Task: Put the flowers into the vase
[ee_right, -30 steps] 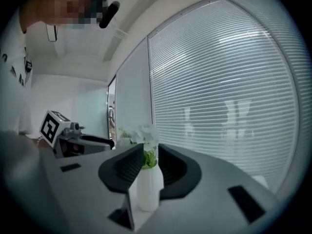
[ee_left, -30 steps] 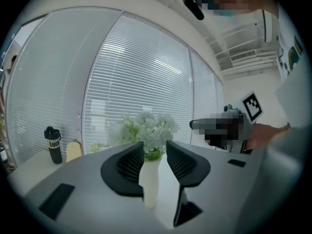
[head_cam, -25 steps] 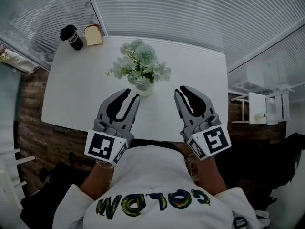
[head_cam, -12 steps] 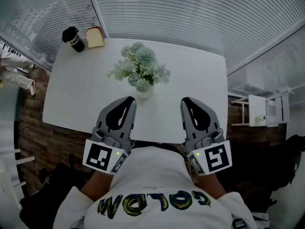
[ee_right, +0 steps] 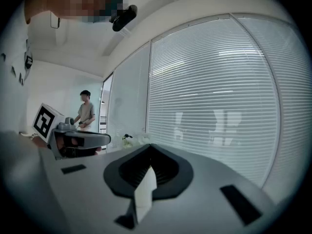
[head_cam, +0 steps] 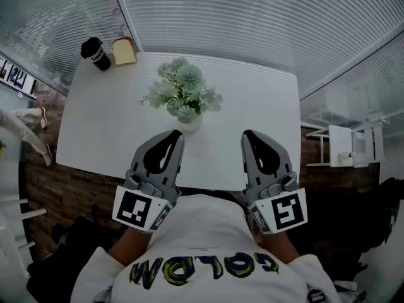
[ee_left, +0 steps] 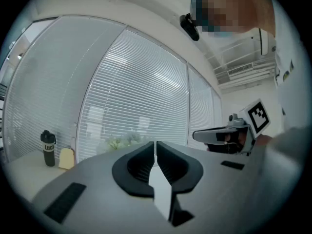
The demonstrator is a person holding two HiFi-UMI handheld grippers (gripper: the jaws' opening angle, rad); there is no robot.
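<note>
White slatted blinds (head_cam: 252, 17) are closing in the room on the far sides, and a white table (head_cam: 101, 125) is filling the middle of the head view.

Obs. 1: the flowers (head_cam: 183, 90) are already sitting in the vase (head_cam: 189, 120), pale green heads spreading above its rim. The vase is standing upright on the near half of the table, roughly central. No loose stems are showing on the tabletop.

Obs. 2: a black cup (head_cam: 95, 50) and a slice of bread (head_cam: 124, 47) are sitting together at the far left corner, well apart from the vase and probably not part of the job.

Obs. 3: the left gripper (head_cam: 175, 136) is hovering over the near table edge, just short of the vase and touching nothing. In its own view its jaws are lying together with only a hair-thin slit between the pads, and nothing is sitting in that slit.

Obs. 4: the right gripper (head_cam: 247, 134) is hanging level beside it, jaws fully together and likewise empty.

Reading: both tools are being held close to the body and clear of the bouquet, presumably to avoid knocking it. Judging by the layout, the task is looking complete.
</note>
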